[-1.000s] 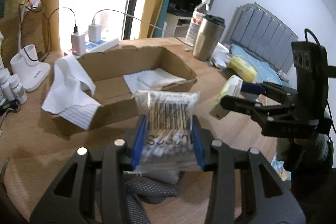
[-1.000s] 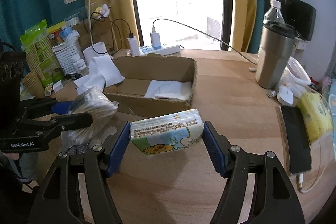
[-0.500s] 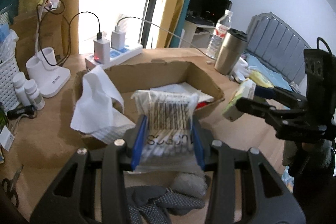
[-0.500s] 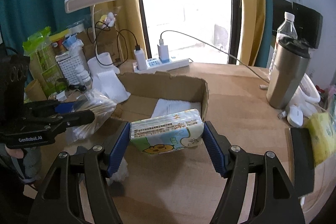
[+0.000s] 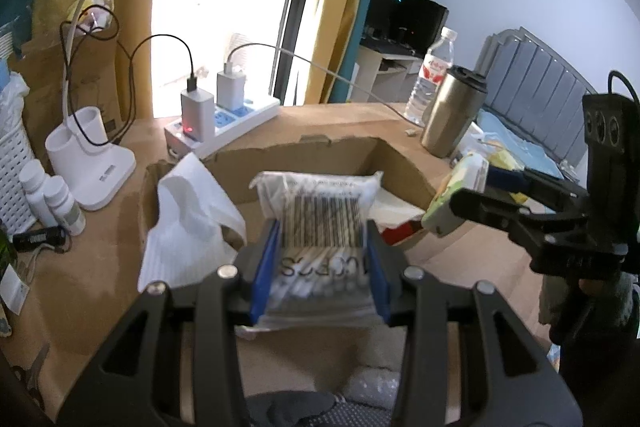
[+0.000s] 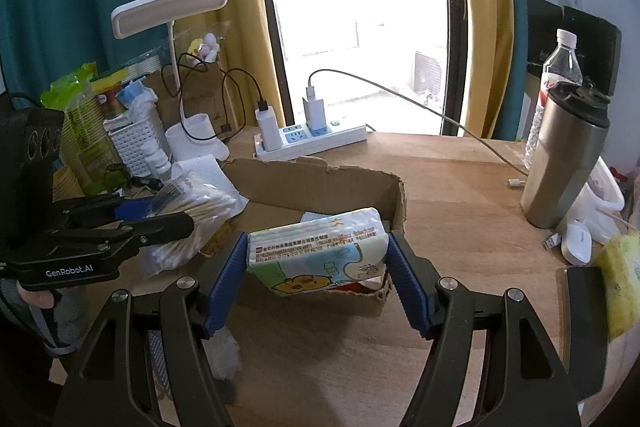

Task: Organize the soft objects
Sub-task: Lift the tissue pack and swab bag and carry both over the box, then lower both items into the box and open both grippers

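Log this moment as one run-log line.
left gripper: shut on cotton swab bag | right gripper: shut on tissue pack | both near cardboard box

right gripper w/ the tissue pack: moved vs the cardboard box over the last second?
Yes. The right gripper has carried the tissue pack forward, toward the cardboard box: the pack now overlaps the box's near wall, where earlier it sat short of it.

Both grippers are black plastic frames with blue ribbed pads and silver screws — the left gripper reads "GenRobot.AI" in white, and the right gripper trails a black cable.
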The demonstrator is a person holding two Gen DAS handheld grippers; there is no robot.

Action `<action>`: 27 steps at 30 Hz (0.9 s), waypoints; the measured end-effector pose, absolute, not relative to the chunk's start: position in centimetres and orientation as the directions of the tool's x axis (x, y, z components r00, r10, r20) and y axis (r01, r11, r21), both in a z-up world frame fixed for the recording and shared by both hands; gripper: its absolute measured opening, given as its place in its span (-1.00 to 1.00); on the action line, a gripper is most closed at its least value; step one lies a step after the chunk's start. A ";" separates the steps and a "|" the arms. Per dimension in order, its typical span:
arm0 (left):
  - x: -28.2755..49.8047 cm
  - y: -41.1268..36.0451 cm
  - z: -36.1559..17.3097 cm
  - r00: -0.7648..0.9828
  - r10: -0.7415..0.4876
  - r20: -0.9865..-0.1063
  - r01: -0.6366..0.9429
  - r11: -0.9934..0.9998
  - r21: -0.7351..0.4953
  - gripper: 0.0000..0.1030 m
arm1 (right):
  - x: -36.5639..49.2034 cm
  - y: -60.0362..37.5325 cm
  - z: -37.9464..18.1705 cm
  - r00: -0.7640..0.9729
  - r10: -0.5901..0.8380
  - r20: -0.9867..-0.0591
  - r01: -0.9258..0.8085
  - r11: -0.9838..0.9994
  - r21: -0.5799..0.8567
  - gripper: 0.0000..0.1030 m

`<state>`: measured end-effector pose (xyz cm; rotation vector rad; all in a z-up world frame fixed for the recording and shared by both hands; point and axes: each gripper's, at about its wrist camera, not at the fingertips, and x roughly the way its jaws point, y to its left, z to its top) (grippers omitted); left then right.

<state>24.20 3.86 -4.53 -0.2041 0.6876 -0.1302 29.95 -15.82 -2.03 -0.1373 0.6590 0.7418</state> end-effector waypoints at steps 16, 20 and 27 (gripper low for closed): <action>26.1 4.6 -5.5 0.768 -0.186 -0.612 0.031 0.967 -0.255 -0.17 | 31.6 -14.4 -3.0 0.523 0.594 -0.611 -0.678 0.724 0.124 0.40; 26.6 4.4 -6.0 0.762 -0.177 -0.622 0.026 0.970 -0.244 -0.17 | 32.0 -14.0 -3.4 0.514 0.595 -0.617 -0.680 0.722 0.129 0.40; 27.8 4.2 -7.0 0.742 -0.183 -0.645 0.023 0.968 -0.248 -0.17 | 32.8 -13.1 -4.3 0.491 0.600 -0.632 -0.691 0.710 0.137 0.40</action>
